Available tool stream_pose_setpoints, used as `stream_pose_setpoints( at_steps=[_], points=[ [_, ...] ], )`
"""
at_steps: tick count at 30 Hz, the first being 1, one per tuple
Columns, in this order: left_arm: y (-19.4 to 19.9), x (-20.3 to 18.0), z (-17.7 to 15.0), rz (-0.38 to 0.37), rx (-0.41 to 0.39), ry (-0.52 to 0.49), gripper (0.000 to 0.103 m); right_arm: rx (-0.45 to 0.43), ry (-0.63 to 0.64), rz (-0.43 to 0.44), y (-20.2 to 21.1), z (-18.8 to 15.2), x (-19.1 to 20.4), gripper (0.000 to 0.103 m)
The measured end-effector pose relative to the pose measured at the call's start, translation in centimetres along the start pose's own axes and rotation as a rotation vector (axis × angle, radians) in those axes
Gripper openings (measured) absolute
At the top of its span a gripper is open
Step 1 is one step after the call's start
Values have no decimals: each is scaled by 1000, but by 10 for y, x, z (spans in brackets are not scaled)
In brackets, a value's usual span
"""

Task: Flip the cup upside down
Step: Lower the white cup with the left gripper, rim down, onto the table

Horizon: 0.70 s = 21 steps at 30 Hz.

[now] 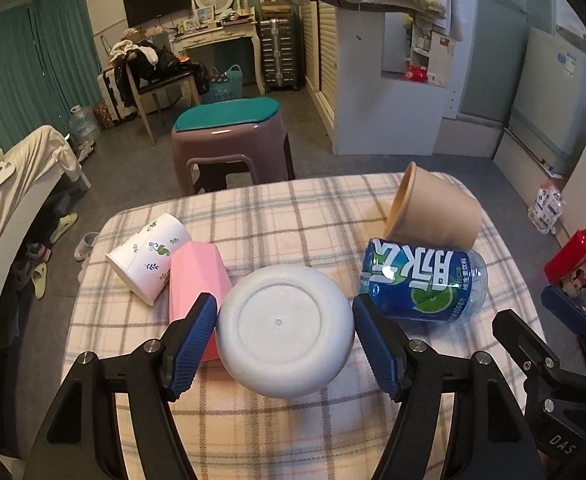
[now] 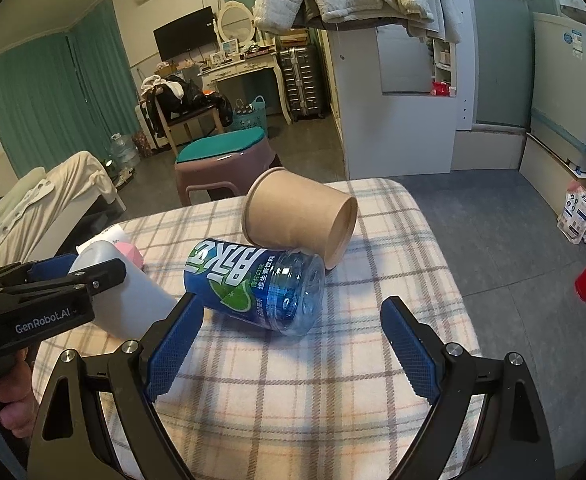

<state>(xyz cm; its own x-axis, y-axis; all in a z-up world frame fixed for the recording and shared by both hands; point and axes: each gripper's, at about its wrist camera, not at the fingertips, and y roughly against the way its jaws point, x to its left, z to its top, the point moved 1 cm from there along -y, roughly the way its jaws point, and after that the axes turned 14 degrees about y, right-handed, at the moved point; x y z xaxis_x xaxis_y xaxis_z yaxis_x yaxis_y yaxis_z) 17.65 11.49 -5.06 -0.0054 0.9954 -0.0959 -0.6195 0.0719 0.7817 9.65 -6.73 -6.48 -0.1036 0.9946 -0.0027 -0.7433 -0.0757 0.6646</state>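
My left gripper (image 1: 285, 326) is shut on a white plastic cup (image 1: 284, 326), its flat bottom facing the camera; the blue pads press both sides. In the right wrist view the white cup (image 2: 127, 300) is held tilted, lifted above the checked tablecloth (image 2: 293, 380). My right gripper (image 2: 293, 344) is open and empty, just in front of a lying blue-labelled bottle (image 2: 261, 284). A brown paper cup (image 2: 299, 218) lies on its side behind the bottle. A pink cup (image 1: 195, 280) and a white leaf-patterned cup (image 1: 149, 256) lie on their sides at the left.
The table (image 1: 293, 200) is small with rounded edges. A purple stool with a teal cushion (image 1: 229, 140) stands just beyond its far edge. A bed (image 1: 9, 184) is at the left; a white cabinet (image 1: 389, 100) stands behind on the right.
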Motion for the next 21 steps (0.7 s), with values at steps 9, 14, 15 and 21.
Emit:
stream_pose_setpoints(
  at_steps=[9, 14, 15, 21],
  points=[
    [-7, -5, -8, 12, 0, -35, 72, -3, 2, -11, 6, 0, -1, 91],
    [-7, -9, -8, 8, -33, -56, 78, -6, 3, -17, 11, -1, 0, 91],
    [-6, -9, -8, 13, -47, -58, 85, -7, 2, -21, 13, -1, -1, 91],
    [10, -6, -2, -15, -90, -39, 89, -25, 1, -34, 28, 0, -1, 91]
  ],
)
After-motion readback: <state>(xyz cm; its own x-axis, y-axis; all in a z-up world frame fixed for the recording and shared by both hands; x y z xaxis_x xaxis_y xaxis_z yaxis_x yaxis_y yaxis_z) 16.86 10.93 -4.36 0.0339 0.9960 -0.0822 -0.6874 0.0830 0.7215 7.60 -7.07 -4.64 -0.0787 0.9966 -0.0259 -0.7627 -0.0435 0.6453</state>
